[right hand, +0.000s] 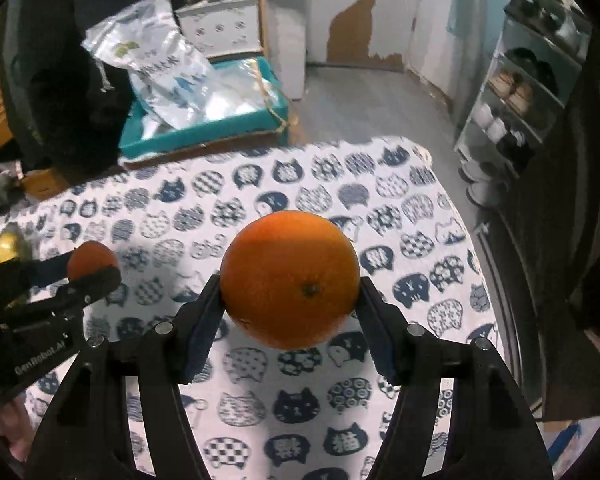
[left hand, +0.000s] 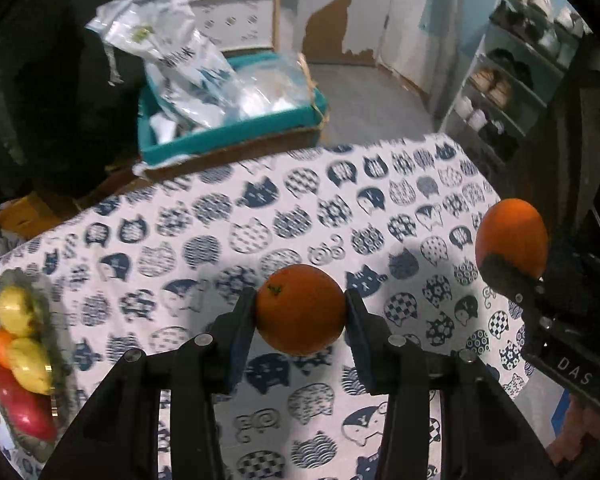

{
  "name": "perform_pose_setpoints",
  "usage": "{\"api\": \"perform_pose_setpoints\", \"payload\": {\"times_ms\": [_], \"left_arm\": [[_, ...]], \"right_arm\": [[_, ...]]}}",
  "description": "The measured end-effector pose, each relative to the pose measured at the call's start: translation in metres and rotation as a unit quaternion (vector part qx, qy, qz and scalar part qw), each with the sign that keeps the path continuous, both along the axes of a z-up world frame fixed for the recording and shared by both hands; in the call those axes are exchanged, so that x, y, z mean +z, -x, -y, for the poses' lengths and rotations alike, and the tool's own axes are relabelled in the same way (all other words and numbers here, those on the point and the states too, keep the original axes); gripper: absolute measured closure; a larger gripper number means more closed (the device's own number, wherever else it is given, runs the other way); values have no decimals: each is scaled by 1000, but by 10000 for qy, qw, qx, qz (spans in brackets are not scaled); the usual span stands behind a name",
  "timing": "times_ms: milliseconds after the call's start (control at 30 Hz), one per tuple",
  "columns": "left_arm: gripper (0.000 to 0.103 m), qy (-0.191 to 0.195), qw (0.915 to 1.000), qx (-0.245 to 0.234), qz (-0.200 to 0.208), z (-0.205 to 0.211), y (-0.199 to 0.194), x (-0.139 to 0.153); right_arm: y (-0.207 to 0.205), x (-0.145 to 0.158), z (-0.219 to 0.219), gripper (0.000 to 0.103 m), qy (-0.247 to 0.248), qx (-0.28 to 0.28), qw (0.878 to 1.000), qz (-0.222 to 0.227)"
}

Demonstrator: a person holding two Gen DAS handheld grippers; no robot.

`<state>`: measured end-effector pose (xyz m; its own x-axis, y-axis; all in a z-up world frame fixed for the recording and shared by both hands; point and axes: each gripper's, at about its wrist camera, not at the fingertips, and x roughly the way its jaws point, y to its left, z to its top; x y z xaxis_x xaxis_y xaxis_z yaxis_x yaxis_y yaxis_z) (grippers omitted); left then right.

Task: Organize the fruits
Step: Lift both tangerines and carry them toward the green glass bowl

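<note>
In the left wrist view my left gripper (left hand: 300, 300) is shut on a small orange (left hand: 302, 310), held above the cat-print tablecloth (left hand: 220, 240). At the right of that view the right gripper (left hand: 512, 272) carries a second orange (left hand: 512, 236). The right wrist view shows my right gripper (right hand: 290, 290) shut on that larger orange (right hand: 290, 278), also off the cloth. The left gripper (right hand: 94, 270) with its small orange (right hand: 90, 262) appears at the left there. A glass bowl (left hand: 60, 364) at the far left holds yellow fruits (left hand: 28, 364), an orange one and a red one.
Beyond the table's far edge stands a teal box (left hand: 228, 136) stuffed with plastic bags (left hand: 180, 52). A shoe rack (left hand: 516, 92) stands at the right over grey floor. A hand (right hand: 4, 424) shows under the left gripper. The cloth ends in an edge at the right.
</note>
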<state>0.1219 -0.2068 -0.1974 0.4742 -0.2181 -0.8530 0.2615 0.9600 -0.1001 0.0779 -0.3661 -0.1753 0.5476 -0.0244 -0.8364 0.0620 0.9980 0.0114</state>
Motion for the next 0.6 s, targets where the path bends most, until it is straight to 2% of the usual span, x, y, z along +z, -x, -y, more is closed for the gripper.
{"api": "perform_pose_setpoints", "payload": {"times_ms": [600], "left_arm": [[59,94,9932,936,693,-123,17,71]], "right_arm": [[-11,57,-107,38,-239,932,9938,561]]}}
